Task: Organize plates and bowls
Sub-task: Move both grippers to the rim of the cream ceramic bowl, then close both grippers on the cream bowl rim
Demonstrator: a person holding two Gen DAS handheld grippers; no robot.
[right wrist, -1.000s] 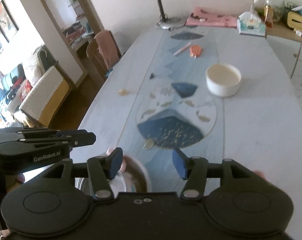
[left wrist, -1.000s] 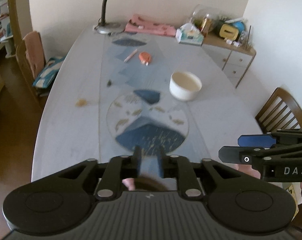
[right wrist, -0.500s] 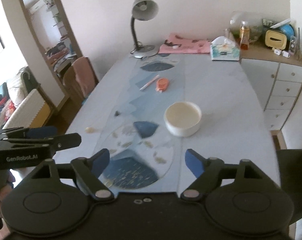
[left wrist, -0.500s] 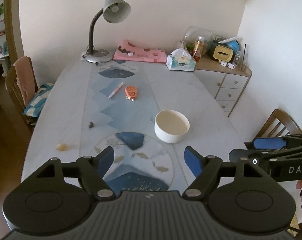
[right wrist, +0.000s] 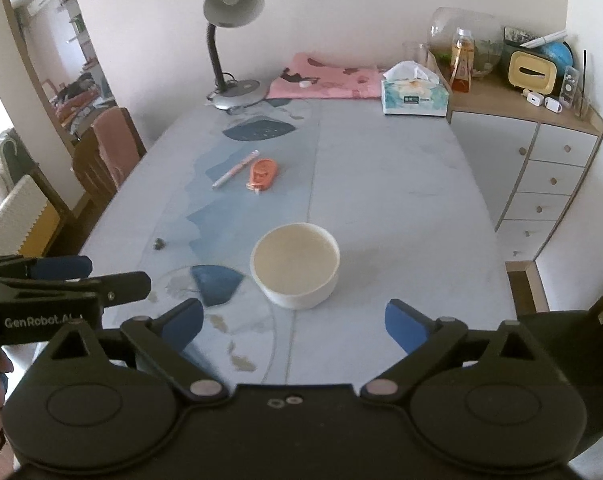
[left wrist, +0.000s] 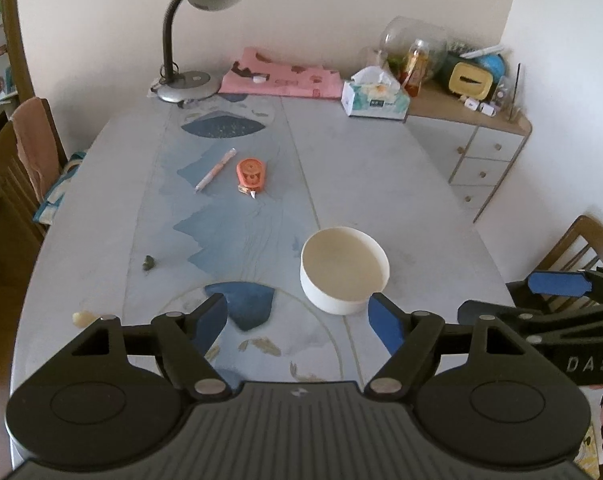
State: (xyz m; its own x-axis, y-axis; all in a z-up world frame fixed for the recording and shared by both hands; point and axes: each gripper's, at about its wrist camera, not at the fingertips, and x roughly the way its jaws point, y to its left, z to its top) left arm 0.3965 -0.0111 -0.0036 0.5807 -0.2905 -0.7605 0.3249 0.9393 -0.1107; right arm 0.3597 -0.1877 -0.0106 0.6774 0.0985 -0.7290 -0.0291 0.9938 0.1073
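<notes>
Both claws have advanced toward the white bowl (right wrist: 295, 265), seemingly empty.

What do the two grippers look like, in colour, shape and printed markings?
Both are matte black plastic with blue pads on the fingertips. The left gripper has a ribbed grey top and round discs at its linkage arms, with silver pivot pins; its side reads "GenRobot.AI". The right gripper has the same build with a smooth top; its side reads "DAS". No cables show.

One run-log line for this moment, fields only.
left gripper: open, empty | right gripper: open, empty | white bowl: upright on table, untouched, ahead of both | plates: none in view
</notes>
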